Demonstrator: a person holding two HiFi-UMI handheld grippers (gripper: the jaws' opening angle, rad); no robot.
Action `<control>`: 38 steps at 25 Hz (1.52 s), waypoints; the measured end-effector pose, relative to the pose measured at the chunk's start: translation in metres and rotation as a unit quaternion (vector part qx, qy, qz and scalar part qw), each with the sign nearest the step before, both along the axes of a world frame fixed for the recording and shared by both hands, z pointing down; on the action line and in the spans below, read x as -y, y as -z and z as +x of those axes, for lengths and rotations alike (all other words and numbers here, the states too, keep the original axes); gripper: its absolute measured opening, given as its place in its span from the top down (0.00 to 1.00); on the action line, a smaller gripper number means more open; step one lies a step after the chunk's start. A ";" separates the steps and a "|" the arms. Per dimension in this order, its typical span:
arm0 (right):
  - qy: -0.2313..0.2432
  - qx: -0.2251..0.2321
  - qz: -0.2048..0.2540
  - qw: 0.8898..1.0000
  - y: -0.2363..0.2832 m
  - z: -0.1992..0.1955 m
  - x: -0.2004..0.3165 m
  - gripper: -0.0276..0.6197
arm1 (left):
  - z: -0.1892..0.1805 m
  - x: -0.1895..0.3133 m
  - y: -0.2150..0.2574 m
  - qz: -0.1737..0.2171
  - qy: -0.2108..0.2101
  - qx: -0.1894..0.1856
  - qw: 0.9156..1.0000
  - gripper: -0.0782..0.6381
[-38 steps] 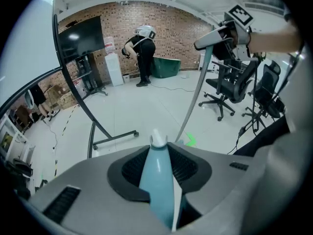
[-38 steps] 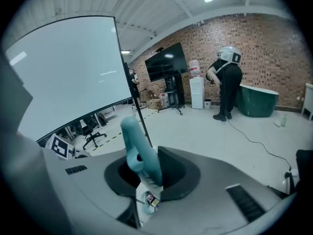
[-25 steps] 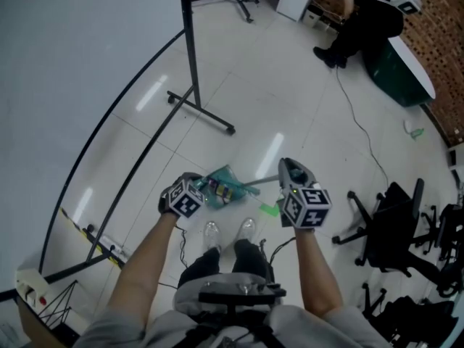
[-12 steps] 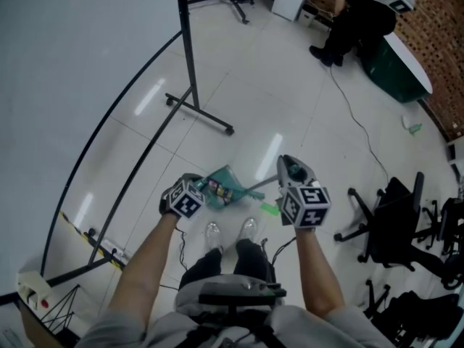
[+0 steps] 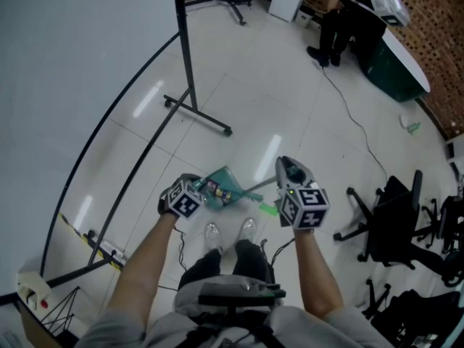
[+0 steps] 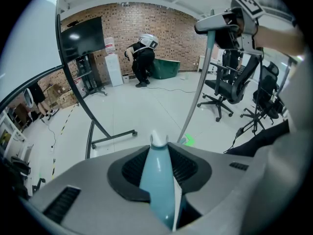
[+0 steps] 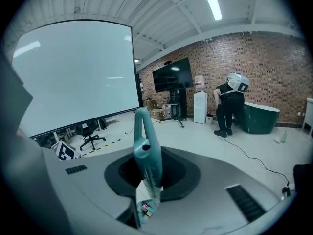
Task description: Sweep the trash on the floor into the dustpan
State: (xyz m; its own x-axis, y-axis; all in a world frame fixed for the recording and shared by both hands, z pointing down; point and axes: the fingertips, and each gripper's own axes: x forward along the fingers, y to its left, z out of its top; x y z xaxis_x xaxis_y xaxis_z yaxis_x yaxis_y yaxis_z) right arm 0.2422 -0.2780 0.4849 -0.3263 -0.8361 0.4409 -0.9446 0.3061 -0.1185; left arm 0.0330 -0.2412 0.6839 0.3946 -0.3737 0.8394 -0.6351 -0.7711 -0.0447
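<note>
Our left gripper [image 5: 194,185] clamps the smooth, tapered dustpan handle [image 6: 157,180]; at three o'clock, the right gripper [image 5: 288,170] clamps the looped teal broom handle [image 7: 146,155].

The left tool [image 5: 190,188] holds a green dustpan [image 5: 226,183] low over the white floor [image 5: 275,100], with colourful trash [image 5: 217,189] inside. The right tool [image 5: 288,171] holds a broom [image 5: 257,186] by its thin grey stick. A small green piece [image 5: 269,209] lies near.

Teal dustpan [image 5: 226,177], white floor [image 5: 290,85], red-brick wall [image 5: 444,55]
</note>
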 end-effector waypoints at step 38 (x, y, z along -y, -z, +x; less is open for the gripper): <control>-0.003 -0.014 0.017 1.000 0.020 -0.005 0.071 0.88 | -0.031 0.103 0.002 0.031 -0.002 0.010 0.999 0.73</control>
State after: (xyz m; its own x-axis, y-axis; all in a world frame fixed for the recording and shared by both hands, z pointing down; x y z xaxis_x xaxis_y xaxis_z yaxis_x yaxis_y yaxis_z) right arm 0.2368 -0.3492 0.4652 -0.3082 -0.8532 0.4208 -0.9495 0.3031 -0.0809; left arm 0.0024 -0.3447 0.6823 0.3797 -0.4240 0.8222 -0.6299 -0.7694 -0.1058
